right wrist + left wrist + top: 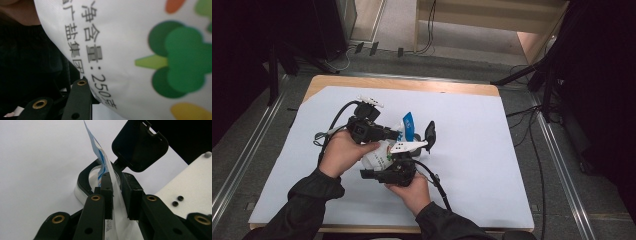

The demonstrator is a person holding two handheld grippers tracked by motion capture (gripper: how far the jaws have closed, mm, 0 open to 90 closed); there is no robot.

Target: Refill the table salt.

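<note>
Near the middle of the white surface (472, 150), both hands met over a white pouch (379, 155). The left tongs (117, 192), reaching forward from the left hand (341, 152), were clamped on the pouch's blue-striped top edge, just before a container with its black flip lid (140, 145) standing open. The right tongs (379, 172) lay against the pouch's lower side; whether they gripped it, I cannot tell. Print read "250" beside a green broccoli picture (180, 62).
</note>
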